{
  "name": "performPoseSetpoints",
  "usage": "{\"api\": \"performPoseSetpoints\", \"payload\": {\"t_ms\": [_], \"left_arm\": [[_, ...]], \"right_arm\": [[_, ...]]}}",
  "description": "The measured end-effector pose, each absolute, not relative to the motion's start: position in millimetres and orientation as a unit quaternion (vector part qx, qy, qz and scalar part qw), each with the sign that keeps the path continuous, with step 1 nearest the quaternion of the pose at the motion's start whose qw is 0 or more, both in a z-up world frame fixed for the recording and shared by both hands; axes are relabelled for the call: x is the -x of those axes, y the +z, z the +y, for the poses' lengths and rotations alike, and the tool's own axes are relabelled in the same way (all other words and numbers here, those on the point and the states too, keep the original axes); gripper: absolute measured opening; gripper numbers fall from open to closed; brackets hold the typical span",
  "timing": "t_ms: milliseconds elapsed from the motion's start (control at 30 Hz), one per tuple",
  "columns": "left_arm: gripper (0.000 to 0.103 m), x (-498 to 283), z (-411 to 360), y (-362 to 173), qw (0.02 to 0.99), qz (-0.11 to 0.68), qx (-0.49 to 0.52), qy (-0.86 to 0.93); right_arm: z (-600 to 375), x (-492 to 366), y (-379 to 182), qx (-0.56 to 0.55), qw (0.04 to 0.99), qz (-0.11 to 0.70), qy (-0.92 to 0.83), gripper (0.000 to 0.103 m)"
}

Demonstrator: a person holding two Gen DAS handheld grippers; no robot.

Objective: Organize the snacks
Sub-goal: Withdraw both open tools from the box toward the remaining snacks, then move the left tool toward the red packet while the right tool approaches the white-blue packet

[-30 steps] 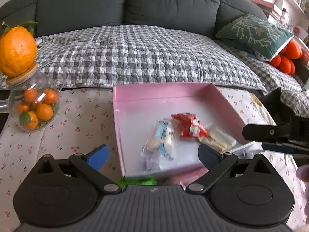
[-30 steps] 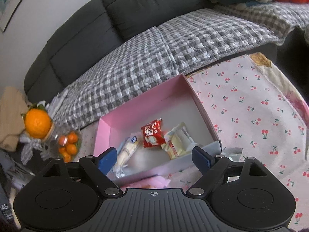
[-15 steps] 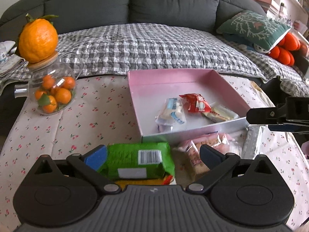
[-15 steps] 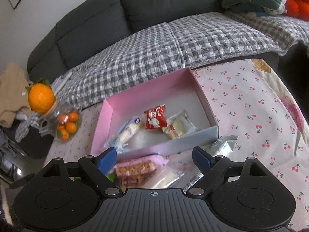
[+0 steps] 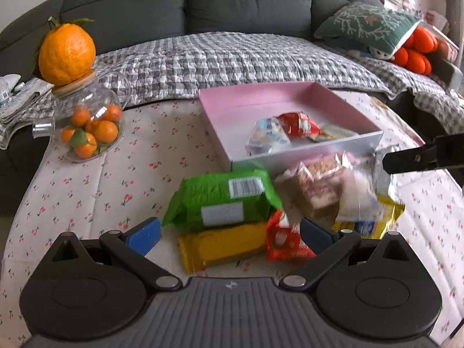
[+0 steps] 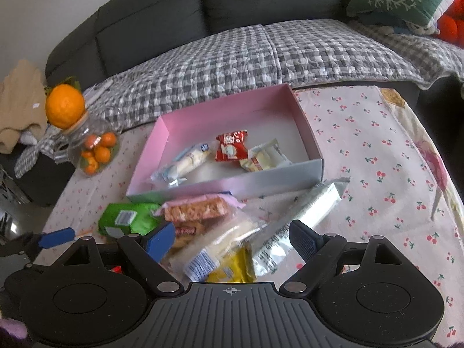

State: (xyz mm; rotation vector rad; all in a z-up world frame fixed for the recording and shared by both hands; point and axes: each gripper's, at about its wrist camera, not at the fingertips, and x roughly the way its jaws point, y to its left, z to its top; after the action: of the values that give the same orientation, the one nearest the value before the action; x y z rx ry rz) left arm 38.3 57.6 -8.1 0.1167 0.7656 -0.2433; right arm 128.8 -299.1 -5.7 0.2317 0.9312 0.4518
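**Mia:** What is over at nine o'clock?

**Tom:** A glass jar (image 5: 87, 129) full of little oranges, with one big orange (image 5: 67, 53) sitting on its lid. It looked closer and more to the side a second ago. Now both cameras have pulled back, so we see more of the cherry tablecloth (image 5: 95, 185).

**Mia:** And in the middle?

**Tom:** The left gripper (image 5: 230, 236) is wide open and holds nothing. Right in front of it, at twelve o'clock, lies a green packet (image 5: 220, 200) on top of a yellow packet (image 5: 223, 246). A red wrapper (image 5: 285, 245) is just beside them, near the right fingertip. A second ago, only a bit of green showed here.

**Mia:** Where is the pink box (image 6: 229, 116)?

**Tom:** Past the pile, at about one o'clock. Inside are three snacks: a white and blue one (image 6: 185, 162), a small red one (image 6: 232, 146), and a pale one (image 6: 266, 156). They have not moved.

**Mia:** What about the right side?

**Tom:** The right gripper (image 6: 232, 240) is open too, with nothing in it. It hangs over the loose snacks outside the box: a pink bar (image 6: 200, 210), a clear pack (image 6: 220, 246) and a long silver packet (image 6: 301, 217) at one o'clock, touching the box's front wall. Before, most of this pile was hidden. At nine o'clock in that view, a blue finger pad (image 6: 58, 236) of the left gripper pokes in.
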Motion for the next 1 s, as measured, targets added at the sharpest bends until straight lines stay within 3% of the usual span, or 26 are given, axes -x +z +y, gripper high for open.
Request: {"api": "performPoseSetpoints", "payload": {"t_ms": [767, 1000], "left_arm": [[0.102, -15, 70, -34, 0.907, 0.384, -0.071, -0.158], [0.097, -17, 63, -33, 0.904, 0.383, -0.021, -0.189]], "right_arm": [[-274, -74, -37, 0.014, 0.878, 0.408, 0.249, 0.091], [-286, -85, -29, -0.049, 0.881, 0.403, 0.242, 0.091]]}}
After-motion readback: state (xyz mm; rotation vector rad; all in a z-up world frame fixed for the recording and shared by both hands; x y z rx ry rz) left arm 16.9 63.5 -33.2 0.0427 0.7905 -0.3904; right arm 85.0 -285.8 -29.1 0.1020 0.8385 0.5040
